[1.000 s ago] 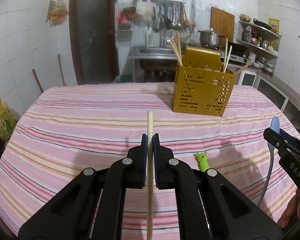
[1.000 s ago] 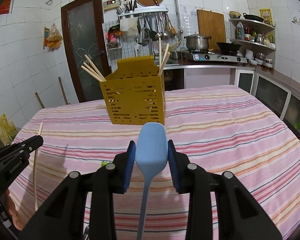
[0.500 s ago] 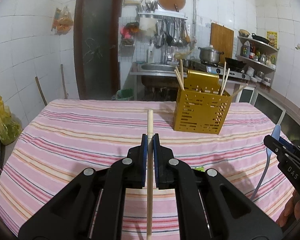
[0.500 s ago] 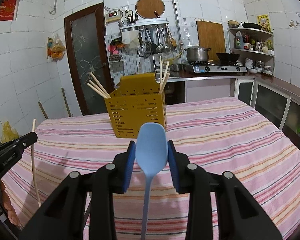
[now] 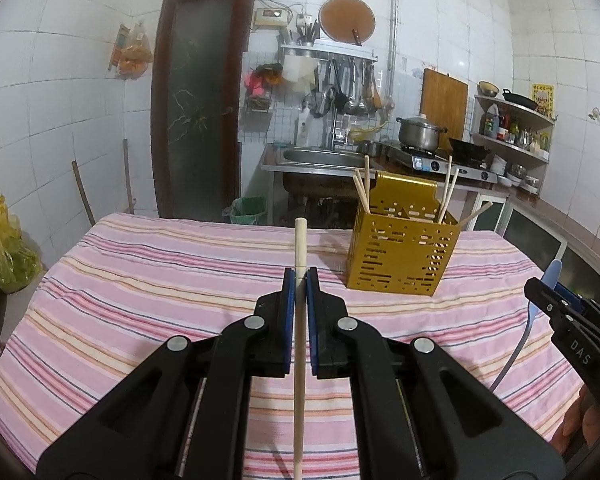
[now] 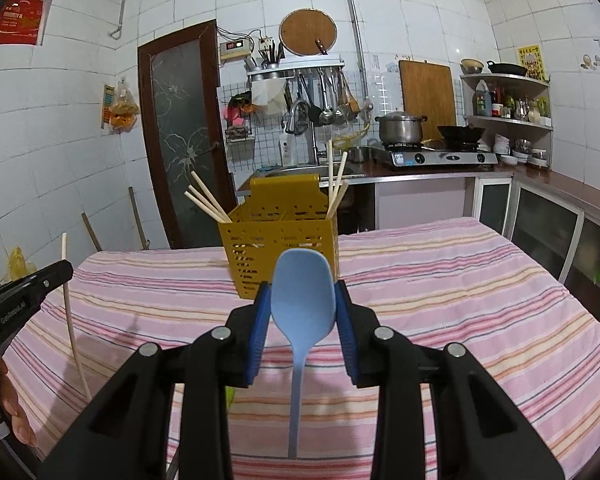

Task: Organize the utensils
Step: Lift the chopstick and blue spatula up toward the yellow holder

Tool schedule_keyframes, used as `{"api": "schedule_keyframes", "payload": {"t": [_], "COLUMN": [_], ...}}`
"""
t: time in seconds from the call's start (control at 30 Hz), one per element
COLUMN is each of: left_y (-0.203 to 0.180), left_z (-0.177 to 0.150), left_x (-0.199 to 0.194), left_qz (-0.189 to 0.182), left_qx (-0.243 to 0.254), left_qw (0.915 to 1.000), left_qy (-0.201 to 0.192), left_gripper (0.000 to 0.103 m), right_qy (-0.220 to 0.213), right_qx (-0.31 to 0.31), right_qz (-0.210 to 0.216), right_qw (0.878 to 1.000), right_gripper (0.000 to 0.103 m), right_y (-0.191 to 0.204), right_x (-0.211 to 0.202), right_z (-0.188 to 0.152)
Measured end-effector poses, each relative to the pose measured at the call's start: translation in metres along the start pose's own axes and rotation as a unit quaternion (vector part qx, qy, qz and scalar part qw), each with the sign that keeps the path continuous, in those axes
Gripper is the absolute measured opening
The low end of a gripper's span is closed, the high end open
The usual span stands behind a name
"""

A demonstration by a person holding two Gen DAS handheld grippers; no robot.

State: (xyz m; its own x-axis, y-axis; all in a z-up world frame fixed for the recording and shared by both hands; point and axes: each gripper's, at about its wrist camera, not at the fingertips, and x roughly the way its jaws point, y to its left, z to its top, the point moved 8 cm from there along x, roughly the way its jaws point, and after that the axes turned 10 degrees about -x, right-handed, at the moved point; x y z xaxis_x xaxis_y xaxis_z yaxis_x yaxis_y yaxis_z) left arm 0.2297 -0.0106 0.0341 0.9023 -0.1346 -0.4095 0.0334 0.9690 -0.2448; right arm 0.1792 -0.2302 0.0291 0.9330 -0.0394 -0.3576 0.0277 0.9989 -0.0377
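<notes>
I see both wrist views face the kitchen wall, sharing the table point(image 5: 140, 320) and caddy point(image 6: 278, 240).

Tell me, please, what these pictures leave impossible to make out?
- Chopstick lower end: left wrist view, cut off by the bottom edge.
- Holder inside and dividers: both views, hidden by its walls.
- Spoon bowl: left wrist view, mostly behind the right gripper.
- Shelf jars' labels: too small.

One caddy point(image 6: 278, 242), six chopsticks in it point(image 6: 206, 204) plus one held point(image 5: 299, 320), one spoon point(image 6: 303, 300), two grippers point(image 5: 299, 276).
</notes>
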Motion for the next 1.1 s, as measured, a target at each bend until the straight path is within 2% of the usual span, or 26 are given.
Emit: {"api": "schedule_keyframes", "payload": {"t": [0.67,1.1], "left_y": [0.000,-0.013], "left_z": [0.028,0.050], "left_x": [0.013,0.020], "left_qz": [-0.004,-0.032], "left_qx": [0.000,0.001], "left_qw": [0.9998,0.9991], "left_qy": [-0.021,-0.028], "left_gripper": [0.004,0.004], "right_qy": [-0.009,-0.011], "right_qx": [-0.010,-0.014], "right_qz": [0.004,0.001], "right_qw": [1.000,1.000], "right_gripper": [0.032,0.032], "right_y": [-0.010,-0.015], "right_x": [0.018,0.033], "right_z": [0.025,0.040]}}
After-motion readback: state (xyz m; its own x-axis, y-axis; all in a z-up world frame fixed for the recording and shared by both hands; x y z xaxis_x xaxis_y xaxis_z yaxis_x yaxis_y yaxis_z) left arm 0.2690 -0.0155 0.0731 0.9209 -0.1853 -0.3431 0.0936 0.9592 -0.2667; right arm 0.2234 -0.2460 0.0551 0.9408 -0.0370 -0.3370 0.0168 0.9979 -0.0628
